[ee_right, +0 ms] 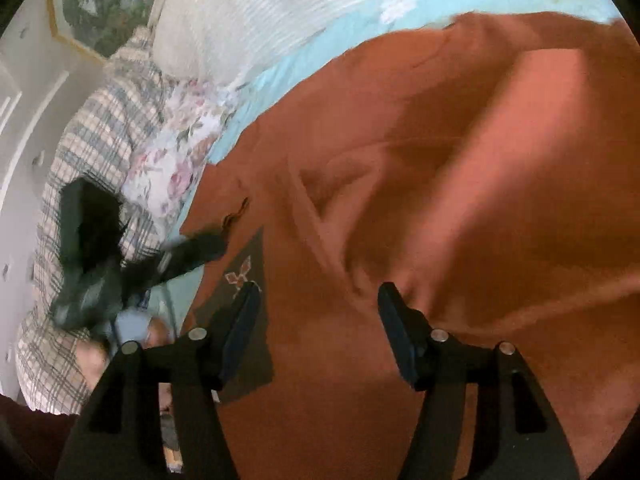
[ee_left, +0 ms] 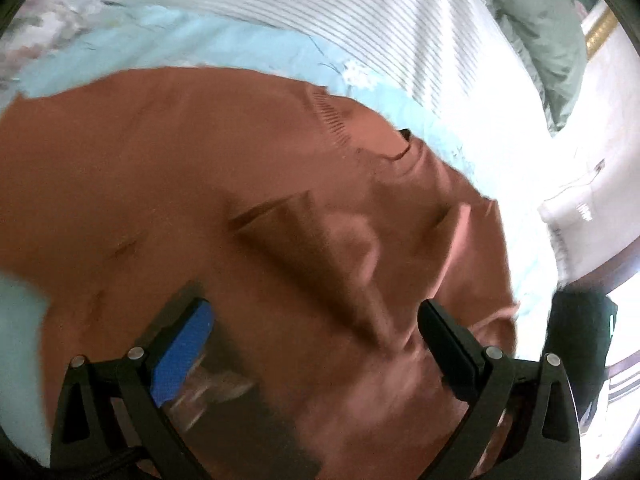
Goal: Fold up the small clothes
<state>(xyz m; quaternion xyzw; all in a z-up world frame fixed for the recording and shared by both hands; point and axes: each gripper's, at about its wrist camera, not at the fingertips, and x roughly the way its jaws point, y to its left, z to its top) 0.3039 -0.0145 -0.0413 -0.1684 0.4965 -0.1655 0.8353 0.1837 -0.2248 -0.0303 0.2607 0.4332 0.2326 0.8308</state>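
Observation:
A rust-orange garment (ee_left: 200, 168) lies spread and creased on a light blue sheet (ee_left: 224, 44), filling most of both views. In the left wrist view a ribbed neckline (ee_left: 332, 120) shows near the garment's far edge. My left gripper (ee_left: 316, 316) hovers over the cloth with its jaws wide apart, one blue pad (ee_left: 184, 344) showing, and nothing is pinched. My right gripper (ee_right: 320, 292) is open just above a raised fold of the garment (ee_right: 440, 184), and the cloth is not clamped. A dark patch with a small emblem (ee_right: 242, 276) sits by its left finger.
White striped bedding (ee_left: 360, 4) lies beyond the garment, with a green cushion (ee_left: 548, 40) at the far right. In the right wrist view a person in a plaid shirt (ee_right: 92, 152) stands at the left, beside floral fabric (ee_right: 180, 160) and a blurred black object (ee_right: 120, 264).

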